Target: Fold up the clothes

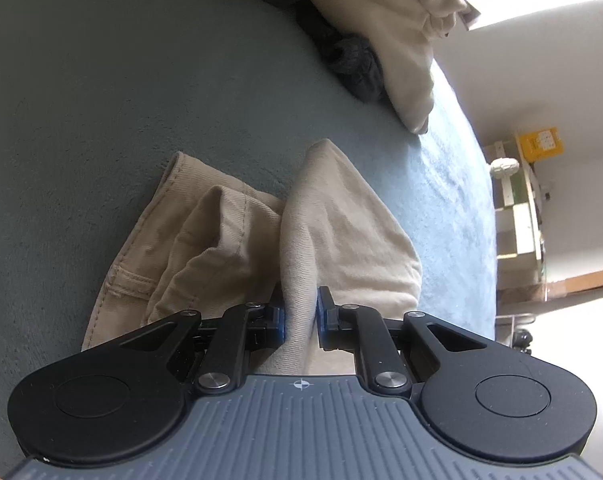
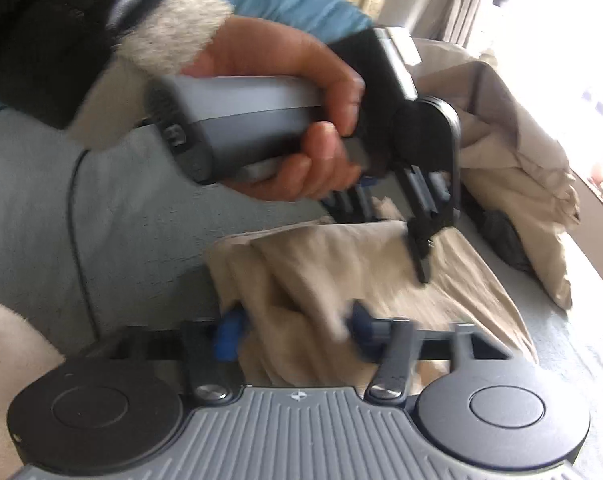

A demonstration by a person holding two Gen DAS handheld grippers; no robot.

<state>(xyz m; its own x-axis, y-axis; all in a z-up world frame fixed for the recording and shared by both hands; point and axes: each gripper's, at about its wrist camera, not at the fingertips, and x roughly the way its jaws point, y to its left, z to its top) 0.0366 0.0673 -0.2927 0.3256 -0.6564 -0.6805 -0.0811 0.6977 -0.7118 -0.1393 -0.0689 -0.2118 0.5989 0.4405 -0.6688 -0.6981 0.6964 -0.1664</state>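
Observation:
Beige trousers (image 1: 237, 240) lie crumpled on a grey-green bed cover (image 1: 101, 100), with a belt loop and waistband showing at the left. My left gripper (image 1: 301, 318) is shut on a raised fold of this cloth, which stands up between its fingers. In the right wrist view the same trousers (image 2: 321, 264) are blurred. There a hand (image 2: 281, 64) holds the left gripper (image 2: 419, 252) with its tips on the cloth. My right gripper (image 2: 295, 330) is open, its blue-padded fingers (image 2: 229, 332) wide apart with a bunch of the trousers between them.
A pile of cream clothes (image 1: 381, 20) and a dark garment (image 1: 353, 64) lie at the far side of the bed. The pile (image 2: 521, 152) also shows at the right. A shelf unit (image 1: 517, 208) stands beyond the bed edge. A thin cable (image 2: 77, 240) hangs at the left.

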